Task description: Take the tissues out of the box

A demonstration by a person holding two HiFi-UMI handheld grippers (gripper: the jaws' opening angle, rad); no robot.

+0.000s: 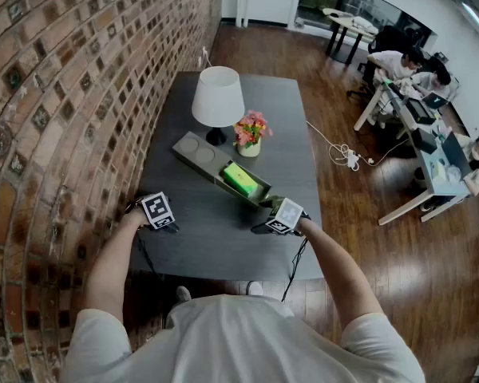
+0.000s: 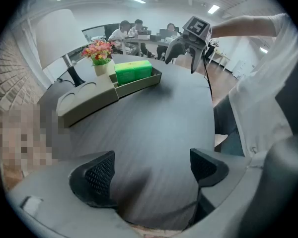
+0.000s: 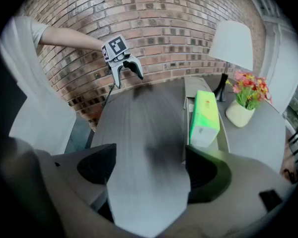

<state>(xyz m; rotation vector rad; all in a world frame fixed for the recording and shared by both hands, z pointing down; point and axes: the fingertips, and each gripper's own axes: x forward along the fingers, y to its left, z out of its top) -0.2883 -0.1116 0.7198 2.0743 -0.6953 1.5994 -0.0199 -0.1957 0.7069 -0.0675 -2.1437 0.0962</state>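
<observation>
Holding left gripper (image 2: 154, 170) low over the near left part of the dark grey tabletop (image 1: 215, 230), jaws standing fully apart, gripping nothing, only bare surface showing between the ribbed pads. Holding right gripper (image 3: 149, 170) over the near right part of the same tabletop, close to the near end of the long grey tray (image 1: 193, 148), jaws likewise spread and released, nothing lying between them. Carrying a cube with black-and-white square markers on each gripper; no lettering on them. Lying flat in the open compartment at the near end of the tray: green tissue pack (image 1: 240, 177), untouched by either gripper, sitting just beyond and to the right of the right gripper's jaws in the right gripper view. Showing a small red mark and pale print on the pack's wrapper, too small to read. Showing two round recesses in the far end of the tray. Standing just behind the tray: white-shaded lamp (image 1: 218, 96) on a black stem, and beside it a pale flower pot (image 1: 250, 134) with pink and orange blooms. Running along the left edge of the tabletop: brick wall (image 1: 64, 94).
</observation>
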